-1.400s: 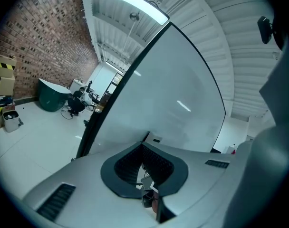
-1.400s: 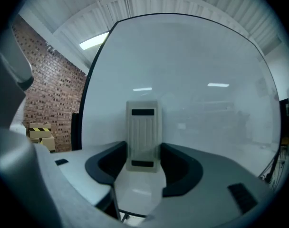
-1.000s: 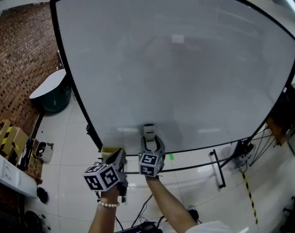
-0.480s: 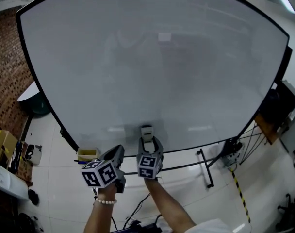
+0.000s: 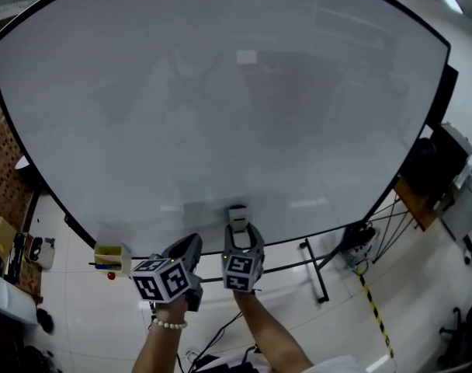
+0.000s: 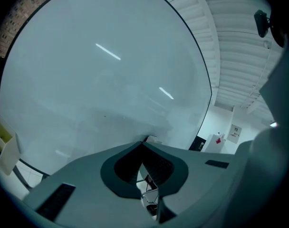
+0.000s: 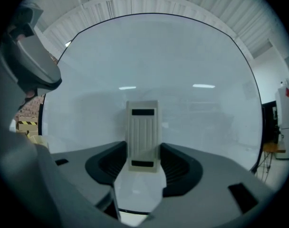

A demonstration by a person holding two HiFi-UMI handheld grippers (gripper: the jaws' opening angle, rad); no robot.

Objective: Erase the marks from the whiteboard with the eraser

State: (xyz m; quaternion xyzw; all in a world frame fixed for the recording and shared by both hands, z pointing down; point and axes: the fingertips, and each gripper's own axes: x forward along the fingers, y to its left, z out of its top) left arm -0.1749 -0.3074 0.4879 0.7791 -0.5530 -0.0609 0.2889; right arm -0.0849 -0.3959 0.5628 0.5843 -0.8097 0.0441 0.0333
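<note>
Leftward, yellow tray [image 5: 112, 256], perhaps with markers [image 5: 102, 266]; right gripper [image 5: 241, 228] clamped on eraser [image 5: 237, 213], left gripper [image 5: 192, 240] closed.

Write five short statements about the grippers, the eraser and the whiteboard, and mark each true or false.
1. The right gripper holds the eraser. True.
2. The left gripper holds a marker. False: it is shut on nothing.
3. The eraser is near the lower edge of the whiteboard. True.
4. The whiteboard carries bold red writing. False: no red writing shows.
5. The small yellow box is right of both grippers. False: it is to their left.
</note>
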